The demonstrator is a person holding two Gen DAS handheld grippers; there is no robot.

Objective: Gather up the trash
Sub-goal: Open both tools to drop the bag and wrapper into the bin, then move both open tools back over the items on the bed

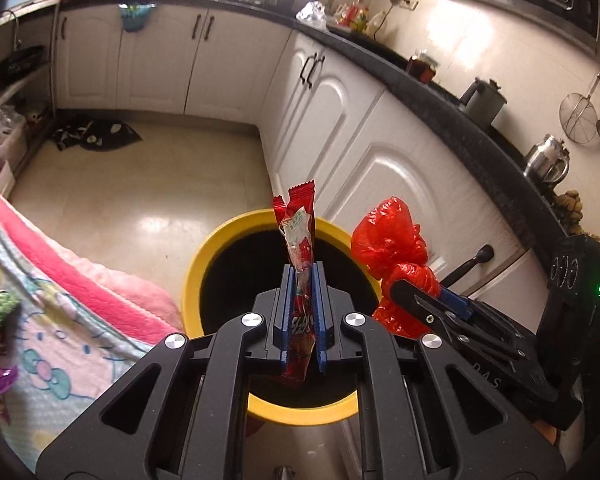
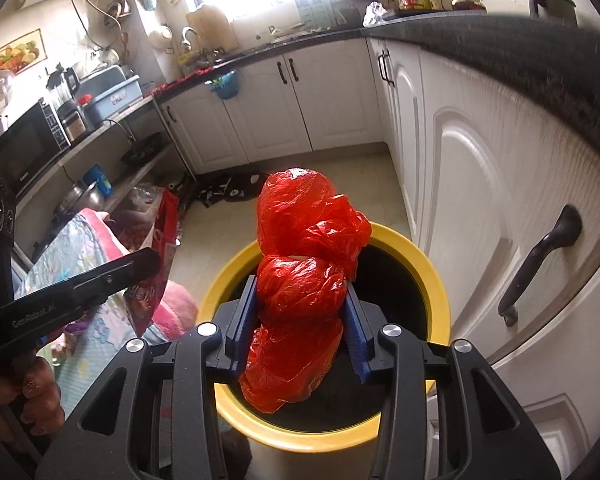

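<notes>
Left hand-held gripper [image 1: 303, 280] clamps a red wrapper [image 1: 300, 240], long axis upright; right hand-held gripper [image 2: 302, 308] grips a red bag [image 2: 304, 280] above the yellow bin [image 2: 432, 272].

The glossy cream tiled floor [image 1: 112, 200] carries a round yellow-rimmed bin [image 1: 204, 264]. A crumpled black-and-white cloth [image 1: 94, 136] lies by the cabinets.

Red bag [image 2: 300, 280], red wrapper [image 1: 300, 248], yellow-rimmed bin [image 2: 432, 280].
</notes>
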